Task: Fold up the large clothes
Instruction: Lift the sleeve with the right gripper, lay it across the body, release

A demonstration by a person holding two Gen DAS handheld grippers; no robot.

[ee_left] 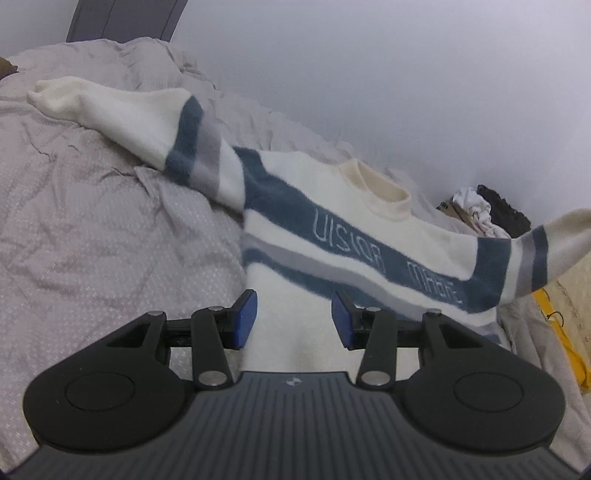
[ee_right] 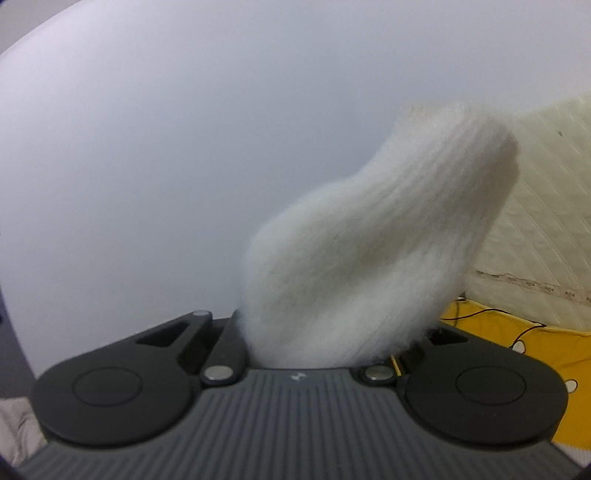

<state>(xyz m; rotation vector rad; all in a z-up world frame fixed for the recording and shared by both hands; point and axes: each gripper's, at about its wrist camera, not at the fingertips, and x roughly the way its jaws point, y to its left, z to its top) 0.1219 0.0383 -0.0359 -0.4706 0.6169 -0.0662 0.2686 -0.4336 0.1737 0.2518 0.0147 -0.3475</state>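
A fluffy white sweater (ee_left: 332, 184) with blue and grey stripes and stitched lettering lies chest-up across the bed. Its far sleeve (ee_left: 110, 107) rests on the duvet. Its other sleeve (ee_left: 546, 247) rises off the bed toward the right edge. My left gripper (ee_left: 293, 321) is at the sweater's lower white part, and the cloth fills the gap between its blue pads (ee_left: 243, 319). In the right wrist view my right gripper (ee_right: 332, 332) is shut on the white ribbed cuff (ee_right: 388, 229), which stands up out of the jaws and hides the fingertips.
A wrinkled grey duvet (ee_left: 92, 240) covers the bed below a dark headboard (ee_left: 122, 18) and a plain wall. Beyond the bed's right side sit a heap of clutter (ee_left: 480, 210) and a yellow cloth (ee_right: 517, 350) with a thin black cable. A cream quilted surface (ee_right: 546, 221) stands there too.
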